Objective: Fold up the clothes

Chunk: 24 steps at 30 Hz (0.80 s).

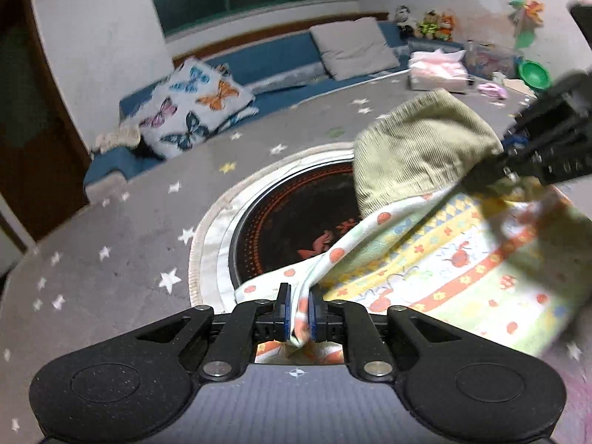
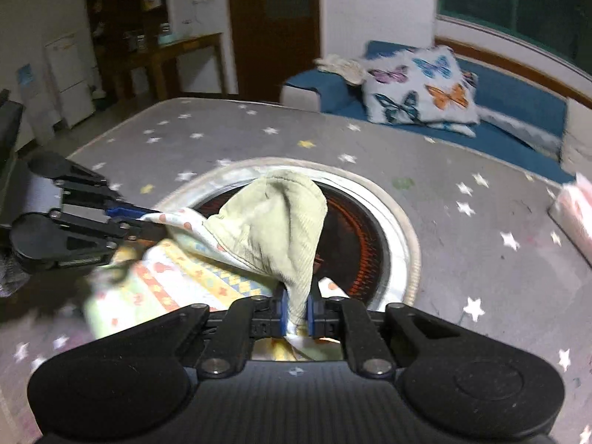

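A small garment [image 1: 444, 255] with a colourful print inside and a pale green corduroy outer side [image 1: 418, 151] hangs between both grippers over a grey star-patterned table [image 1: 122, 218]. My left gripper [image 1: 299, 312] is shut on a printed edge of it. My right gripper [image 2: 296, 312] is shut on a green corduroy edge [image 2: 273, 222]. In the left wrist view the right gripper [image 1: 518, 148] comes in from the right. In the right wrist view the left gripper [image 2: 125, 218] comes in from the left.
A round black and orange heater inset [image 1: 296, 222] with a pale rim sits in the table under the garment. A blue bench with a butterfly cushion [image 1: 192, 107] runs behind. Folded pink cloth [image 1: 436, 66] and a green bowl [image 1: 532, 74] lie far right.
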{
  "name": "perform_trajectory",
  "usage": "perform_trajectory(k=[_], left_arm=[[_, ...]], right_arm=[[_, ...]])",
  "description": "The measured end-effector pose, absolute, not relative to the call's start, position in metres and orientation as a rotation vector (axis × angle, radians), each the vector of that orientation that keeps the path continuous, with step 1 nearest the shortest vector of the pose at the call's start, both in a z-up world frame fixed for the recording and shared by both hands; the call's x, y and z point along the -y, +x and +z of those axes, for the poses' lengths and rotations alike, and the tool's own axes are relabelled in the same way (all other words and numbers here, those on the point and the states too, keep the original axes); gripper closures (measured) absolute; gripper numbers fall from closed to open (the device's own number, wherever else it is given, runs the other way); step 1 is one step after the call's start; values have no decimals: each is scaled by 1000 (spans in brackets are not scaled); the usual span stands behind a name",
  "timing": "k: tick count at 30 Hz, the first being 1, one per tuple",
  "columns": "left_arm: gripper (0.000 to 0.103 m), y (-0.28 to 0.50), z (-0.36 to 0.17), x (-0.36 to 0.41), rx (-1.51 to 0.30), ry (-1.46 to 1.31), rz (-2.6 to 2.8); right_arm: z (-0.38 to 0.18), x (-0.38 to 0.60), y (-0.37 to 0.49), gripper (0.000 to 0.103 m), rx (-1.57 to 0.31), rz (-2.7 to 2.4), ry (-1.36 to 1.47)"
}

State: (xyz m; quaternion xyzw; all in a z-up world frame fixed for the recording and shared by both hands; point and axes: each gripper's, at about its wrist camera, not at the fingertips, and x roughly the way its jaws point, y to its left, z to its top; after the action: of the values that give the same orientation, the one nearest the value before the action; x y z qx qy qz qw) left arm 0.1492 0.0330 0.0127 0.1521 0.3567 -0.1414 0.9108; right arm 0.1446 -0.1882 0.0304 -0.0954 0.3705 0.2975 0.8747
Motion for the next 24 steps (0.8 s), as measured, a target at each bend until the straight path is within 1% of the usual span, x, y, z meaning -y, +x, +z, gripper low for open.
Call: perform_trajectory(k=[1, 3, 4, 7, 9, 14, 19, 23, 24], left_arm=[[88, 154, 10, -34, -746, 299, -283], [86, 163, 4, -36, -756, 286, -259], [84, 166, 2, -37, -758, 281, -246], [81, 174, -1, -41, -753, 267, -211], [79, 177, 1, -45, -749, 253, -196], [80, 167, 16, -43, -714, 262, -180], [80, 149, 31, -17, -682, 234, -337], [79, 150, 26, 11, -701, 238, -424], [79, 152, 23, 17, -708, 239, -434]], right_arm=[[24, 190, 149, 93, -785, 609, -182], [14, 195, 154, 86, -791, 574, -161], [12, 198, 154, 86, -785, 554, -159], [15, 211, 150, 82, -759, 506, -135], [23, 218, 140, 82, -733, 486, -143], [35, 232, 104, 82, -725, 519, -143], [25, 235, 89, 82, -767, 535, -143], [12, 241, 101, 83, -792, 490, -107], [9, 245, 105, 84, -802, 470, -97]])
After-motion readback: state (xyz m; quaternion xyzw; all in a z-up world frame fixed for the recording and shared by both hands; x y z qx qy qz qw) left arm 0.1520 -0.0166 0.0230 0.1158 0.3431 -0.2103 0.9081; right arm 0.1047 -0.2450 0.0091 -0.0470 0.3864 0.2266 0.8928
